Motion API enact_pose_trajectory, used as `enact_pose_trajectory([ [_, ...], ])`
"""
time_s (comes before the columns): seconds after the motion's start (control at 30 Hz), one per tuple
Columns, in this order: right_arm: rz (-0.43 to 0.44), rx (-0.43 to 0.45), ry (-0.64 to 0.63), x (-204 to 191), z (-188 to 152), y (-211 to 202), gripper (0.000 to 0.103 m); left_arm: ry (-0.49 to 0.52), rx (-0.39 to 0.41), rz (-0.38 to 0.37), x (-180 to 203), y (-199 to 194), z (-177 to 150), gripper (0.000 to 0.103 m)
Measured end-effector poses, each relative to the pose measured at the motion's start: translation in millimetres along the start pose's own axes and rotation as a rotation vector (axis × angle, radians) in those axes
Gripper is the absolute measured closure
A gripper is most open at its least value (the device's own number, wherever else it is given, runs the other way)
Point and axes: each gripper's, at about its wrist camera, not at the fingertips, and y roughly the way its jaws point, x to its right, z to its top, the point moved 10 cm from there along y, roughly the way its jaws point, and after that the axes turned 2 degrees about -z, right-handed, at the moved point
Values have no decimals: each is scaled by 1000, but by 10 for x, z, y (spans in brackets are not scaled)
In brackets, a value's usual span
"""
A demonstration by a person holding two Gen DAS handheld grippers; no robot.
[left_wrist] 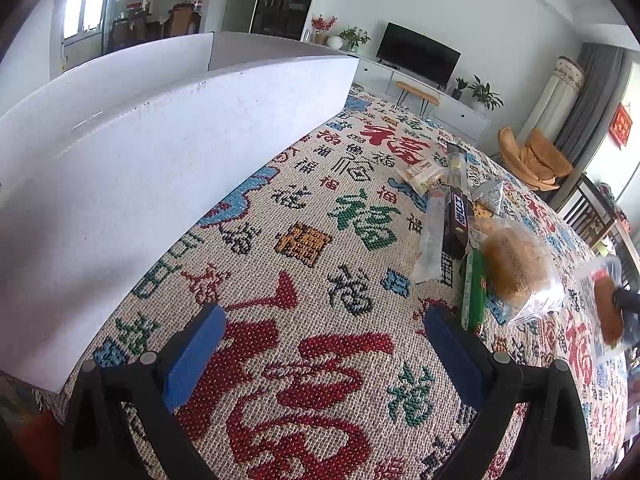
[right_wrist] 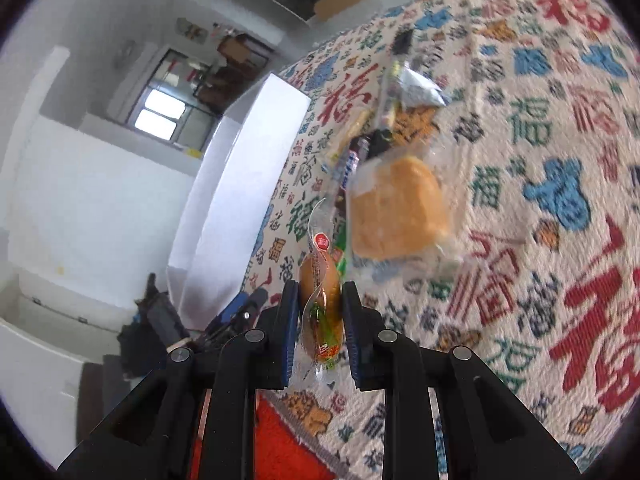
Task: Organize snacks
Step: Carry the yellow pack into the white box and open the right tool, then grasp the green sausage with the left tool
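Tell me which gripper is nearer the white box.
Left. The left gripper hovers open over the cloth right beside the white box; the right gripper, shut on a wrapped snack, is farther off.

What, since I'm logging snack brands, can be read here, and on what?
"福": woven all over the tablecloth, in several colours.
Dark chocolate bar: white brand lettering, too blurred to read.
Held wrapped snack: red round label, too small to read.
Red wall hanging: unreadable.
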Motion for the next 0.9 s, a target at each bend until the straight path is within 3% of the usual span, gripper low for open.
enact_pose_trajectory([
  [0.1,-40,-2,77,444,-208,-180,80,-8,-6,-6,-7,8,-8,4],
  [0.2,-152,20,121,899,-309,-313,80,-4,-10,-5,-2,6,-15,4],
  [0.3,-272,55,85,1144,-310,-416,77,-3,-7,-1,-6,-11,-19,4],
  [0.4,-311,107,87,1286,-274,-533,61,-16,-1,-3,-33,-43,-22,4],
  [0.47,-323,166,96,1358,-253,-677,58,-27,-2,-6,-49,-49,-25,4],
  [0.53,-379,233,62,1391,-218,-855,43,-31,-6,-9,-50,-40,-26,4],
  [0.6,-476,305,-12,1402,-216,-1051,39,-26,-5,-16,-31,-41,-21,4],
  [0.73,-819,361,-205,1562,-266,-1299,37,0,23,-84,95,-127,3,4],
  [0.8,-891,363,-219,1713,-273,-1358,37,37,39,-120,202,-190,2,4],
  [0.9,-903,368,-189,1912,-291,-1395,37,109,46,-146,379,-243,-29,4],
])
